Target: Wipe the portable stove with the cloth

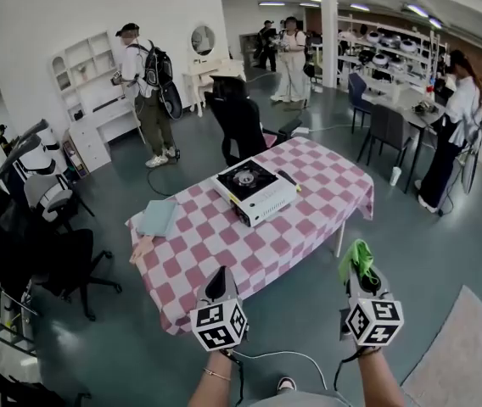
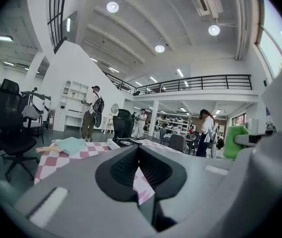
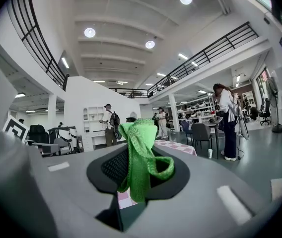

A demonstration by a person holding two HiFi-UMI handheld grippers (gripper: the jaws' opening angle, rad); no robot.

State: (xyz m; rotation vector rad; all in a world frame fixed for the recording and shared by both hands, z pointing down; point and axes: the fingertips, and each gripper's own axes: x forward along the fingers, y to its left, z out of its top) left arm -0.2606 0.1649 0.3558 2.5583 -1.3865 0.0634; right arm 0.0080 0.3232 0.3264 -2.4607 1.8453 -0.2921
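While R gripper jaws pinch green cloth, L gripper jaws pressed together, portable stove far on worktop.

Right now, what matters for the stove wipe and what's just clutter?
Job:
portable stove
green cloth, clamped in right claw

Lying about:
pale blue folded item on checked table
black chair
white cup on floor
left claw, shut, empty
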